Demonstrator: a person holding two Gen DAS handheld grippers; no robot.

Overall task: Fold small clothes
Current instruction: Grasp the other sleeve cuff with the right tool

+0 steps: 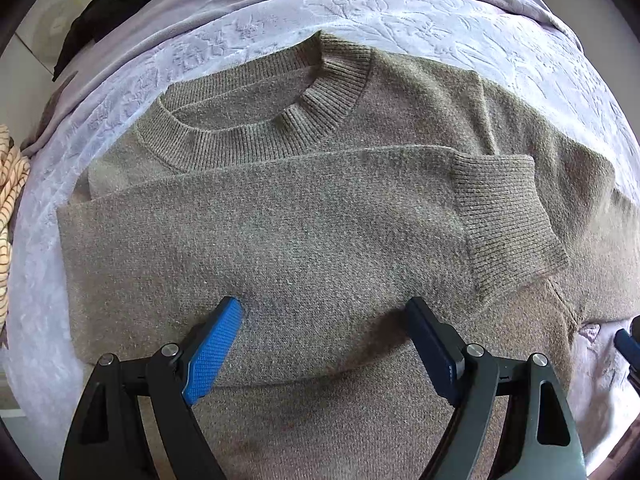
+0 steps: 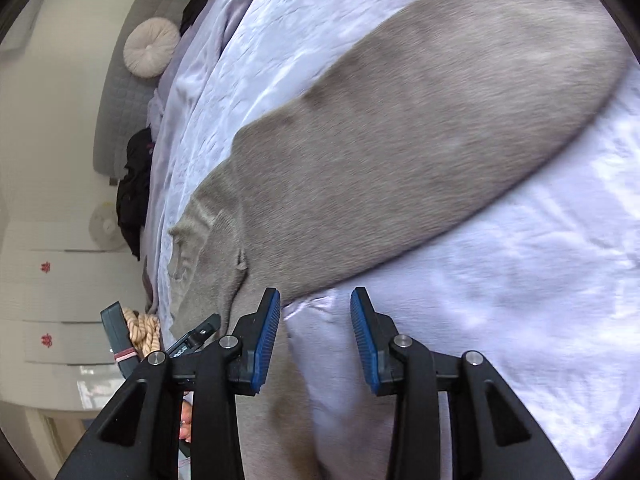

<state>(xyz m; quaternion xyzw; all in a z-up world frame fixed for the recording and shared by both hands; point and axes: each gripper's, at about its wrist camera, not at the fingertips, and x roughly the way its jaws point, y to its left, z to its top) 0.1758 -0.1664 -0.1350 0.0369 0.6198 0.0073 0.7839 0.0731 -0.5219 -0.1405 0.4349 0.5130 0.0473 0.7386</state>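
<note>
A grey-brown knit sweater lies flat on the bed with its ribbed crew neck at the far side. One sleeve is folded across the chest, and its ribbed cuff lies at the right. My left gripper points down over the sweater's middle, jaws wide apart, nothing pinched between them. In the right wrist view the other sleeve stretches out blurred over the bedspread. My right gripper hangs partly open over the bedspread just off the sleeve's edge, with nothing between its blue pads.
A lilac embossed bedspread covers the bed. A striped cloth lies at its left edge and a black garment at the far left. The right wrist view shows a round cushion, black clothing and white drawers beyond the bed.
</note>
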